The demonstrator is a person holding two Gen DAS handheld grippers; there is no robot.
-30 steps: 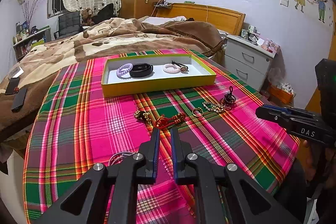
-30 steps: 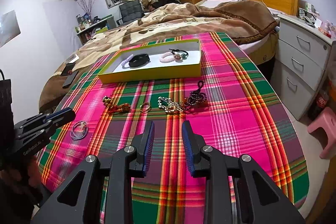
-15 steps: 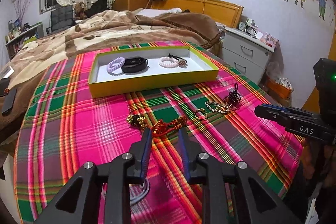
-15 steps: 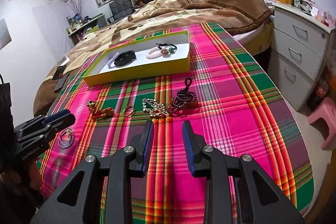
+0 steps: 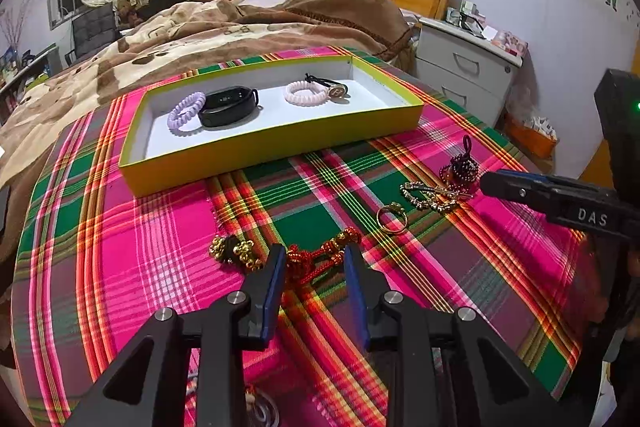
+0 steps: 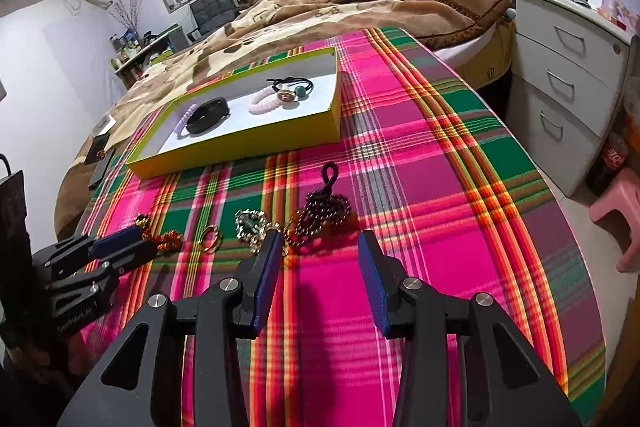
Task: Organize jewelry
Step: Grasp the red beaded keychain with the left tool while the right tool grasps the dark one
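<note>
Jewelry: four pieces already in yellow box (image 5: 272, 147) | five loose on counter (image 5: 120, 267) | my left tongs (image 5: 314, 259) apart around red knotted bracelet (image 5: 320, 259) | right tongs (image 6: 316, 251) apart near beaded bracelet (image 6: 324, 209).

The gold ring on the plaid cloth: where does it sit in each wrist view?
Left wrist view: the gold ring lies right of centre, between the red knotted cord and the gold chain.
Right wrist view: the gold ring lies left of centre, just left of the gold chain.
Shared landmark: the yellow tray, beyond the ring in both.
</note>
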